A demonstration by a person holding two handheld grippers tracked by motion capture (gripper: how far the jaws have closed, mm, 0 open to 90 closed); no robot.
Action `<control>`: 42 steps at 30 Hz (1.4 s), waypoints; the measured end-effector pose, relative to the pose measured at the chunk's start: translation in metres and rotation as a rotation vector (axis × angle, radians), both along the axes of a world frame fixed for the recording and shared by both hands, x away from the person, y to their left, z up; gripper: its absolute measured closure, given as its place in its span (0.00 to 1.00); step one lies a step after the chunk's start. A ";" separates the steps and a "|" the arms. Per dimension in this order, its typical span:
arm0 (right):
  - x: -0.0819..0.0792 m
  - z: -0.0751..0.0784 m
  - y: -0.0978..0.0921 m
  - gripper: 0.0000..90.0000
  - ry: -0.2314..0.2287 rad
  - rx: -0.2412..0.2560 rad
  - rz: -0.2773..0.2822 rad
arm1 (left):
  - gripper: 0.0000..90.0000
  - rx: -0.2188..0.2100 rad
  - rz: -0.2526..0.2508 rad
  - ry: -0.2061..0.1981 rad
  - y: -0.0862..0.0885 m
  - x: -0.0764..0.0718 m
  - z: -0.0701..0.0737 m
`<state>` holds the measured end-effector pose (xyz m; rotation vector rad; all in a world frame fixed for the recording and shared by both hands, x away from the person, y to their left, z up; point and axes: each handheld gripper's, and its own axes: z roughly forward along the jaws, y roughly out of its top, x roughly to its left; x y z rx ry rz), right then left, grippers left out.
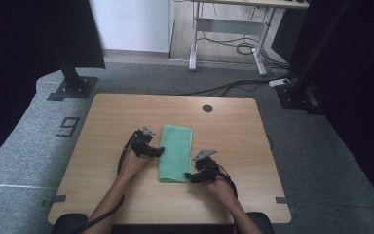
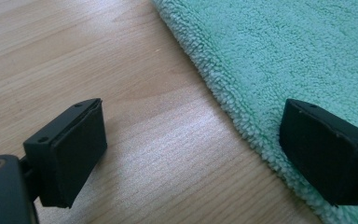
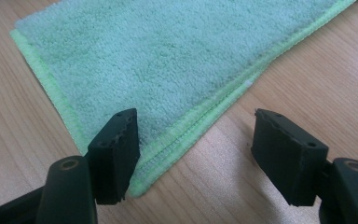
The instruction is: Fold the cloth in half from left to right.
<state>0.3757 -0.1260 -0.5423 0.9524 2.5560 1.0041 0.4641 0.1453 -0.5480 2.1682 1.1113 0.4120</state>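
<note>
A folded green towel (image 1: 176,152) lies flat in the middle of the wooden table (image 1: 112,117). My left gripper (image 1: 158,151) is open at the towel's left edge. In the left gripper view the towel (image 2: 289,51) has one jaw over its fluffy edge and the other over bare wood, with the left gripper (image 2: 193,154) gaping wide. My right gripper (image 1: 189,176) is open at the towel's near right corner. In the right gripper view the layered, stitched edge of the towel (image 3: 168,60) runs between the jaws of the right gripper (image 3: 196,154), nothing pinched.
A round dark grommet hole (image 1: 207,108) sits near the table's far edge. Black frame posts (image 1: 70,73) stand on the grey floor at the far left and far right. A desk with cables (image 1: 233,44) stands beyond. Bare wood surrounds the towel.
</note>
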 end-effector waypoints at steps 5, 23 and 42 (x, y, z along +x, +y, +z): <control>0.000 0.000 0.000 0.35 -0.001 0.002 -0.001 | 0.10 -0.009 -0.007 -0.001 0.001 0.000 0.000; -0.006 0.017 -0.031 0.16 -0.031 0.067 -0.055 | 0.08 -0.038 -0.091 -0.041 0.024 -0.062 0.033; -0.019 0.015 -0.063 0.00 -0.033 0.045 -0.108 | 0.00 0.008 -0.112 -0.024 0.046 -0.106 0.019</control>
